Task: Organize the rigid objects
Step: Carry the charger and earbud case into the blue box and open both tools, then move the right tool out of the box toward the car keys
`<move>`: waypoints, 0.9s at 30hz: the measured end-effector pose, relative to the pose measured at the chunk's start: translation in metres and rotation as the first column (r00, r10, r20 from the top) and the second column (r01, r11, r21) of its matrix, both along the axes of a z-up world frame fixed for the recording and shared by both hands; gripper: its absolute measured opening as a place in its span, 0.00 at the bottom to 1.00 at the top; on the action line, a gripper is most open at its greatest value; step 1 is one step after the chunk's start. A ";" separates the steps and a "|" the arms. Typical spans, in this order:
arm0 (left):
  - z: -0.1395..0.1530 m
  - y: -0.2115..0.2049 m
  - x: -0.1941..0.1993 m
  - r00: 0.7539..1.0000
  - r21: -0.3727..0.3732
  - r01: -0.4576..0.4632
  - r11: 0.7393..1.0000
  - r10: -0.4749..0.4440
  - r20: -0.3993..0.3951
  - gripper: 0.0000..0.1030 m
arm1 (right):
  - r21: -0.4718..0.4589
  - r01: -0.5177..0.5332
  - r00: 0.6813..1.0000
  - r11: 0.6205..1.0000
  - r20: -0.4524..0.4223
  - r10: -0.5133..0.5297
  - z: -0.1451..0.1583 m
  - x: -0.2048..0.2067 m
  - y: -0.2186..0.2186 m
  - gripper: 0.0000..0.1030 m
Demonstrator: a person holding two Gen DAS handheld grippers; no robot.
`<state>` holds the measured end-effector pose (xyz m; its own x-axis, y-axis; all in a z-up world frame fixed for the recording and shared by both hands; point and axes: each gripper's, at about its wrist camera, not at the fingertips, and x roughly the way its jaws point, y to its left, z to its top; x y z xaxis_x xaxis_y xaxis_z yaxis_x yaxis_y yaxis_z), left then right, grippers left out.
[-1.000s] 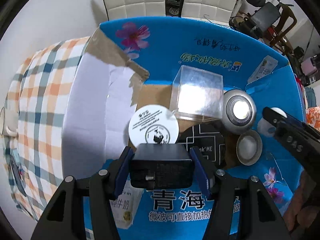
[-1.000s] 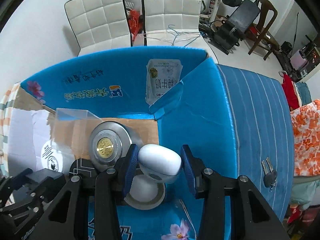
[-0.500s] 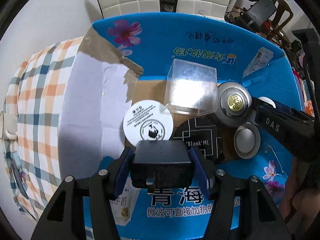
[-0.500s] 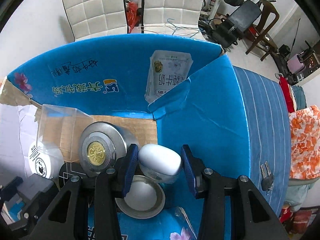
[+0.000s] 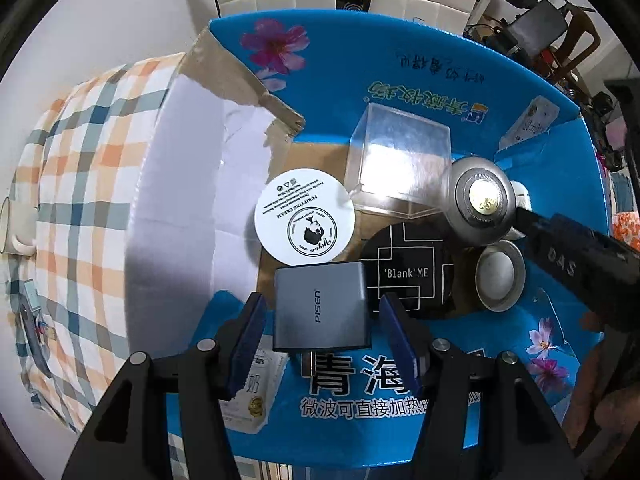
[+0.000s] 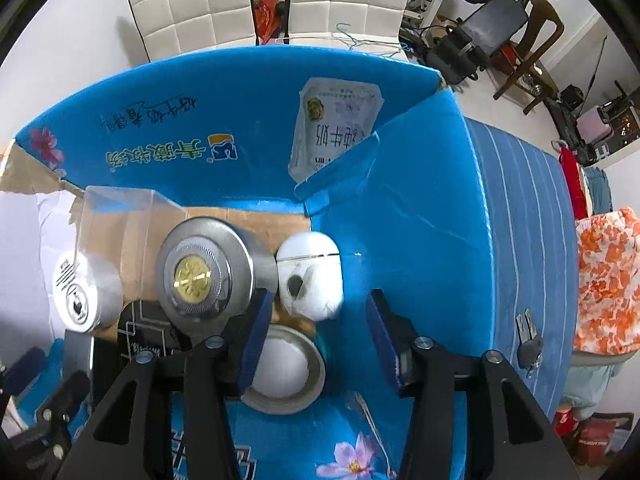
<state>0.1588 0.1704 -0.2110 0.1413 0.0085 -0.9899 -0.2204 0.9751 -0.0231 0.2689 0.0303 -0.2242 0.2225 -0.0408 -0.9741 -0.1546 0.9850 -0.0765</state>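
A blue cardboard box (image 5: 440,92) holds the items. My left gripper (image 5: 322,322) is open, and a grey PISEN charger (image 5: 322,306) lies between its spread fingers on the box floor, touching neither. My right gripper (image 6: 316,330) is open too, with a white earbud case (image 6: 311,276) resting just beyond its fingertips in the box's right corner. A white cream jar (image 5: 305,221), a clear plastic cube (image 5: 400,160), a round silver tin with a gold centre (image 5: 482,200), a black 'Blank ME' compact (image 5: 408,272) and a small silver lid (image 5: 500,274) also sit inside.
The box stands on a surface with a checked cloth (image 5: 80,184) at the left and a blue striped cloth (image 6: 520,216) at the right, where keys (image 6: 528,344) lie. White chairs (image 6: 192,4) stand behind the box.
Both grippers opened. The charger dropped from the left fingers to the box floor, and the earbud case left the right fingers and now rests in the corner.
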 end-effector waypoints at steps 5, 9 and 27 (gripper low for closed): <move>0.011 0.001 -0.003 1.000 0.009 -0.008 1.000 0.008 0.012 0.55 | 0.038 -0.023 1.000 0.999 0.017 0.022 0.020 -0.020 -0.004 0.90; 0.023 -0.001 -0.008 0.999 0.025 -0.012 1.000 0.011 0.045 0.81 | 0.027 -0.039 0.999 0.999 0.024 0.038 0.034 -0.038 -0.007 0.90; 0.126 -0.020 -0.051 0.978 0.071 -0.027 0.997 0.012 0.206 1.00 | 0.158 -0.101 0.988 0.982 0.132 0.081 0.144 -0.109 -0.038 0.95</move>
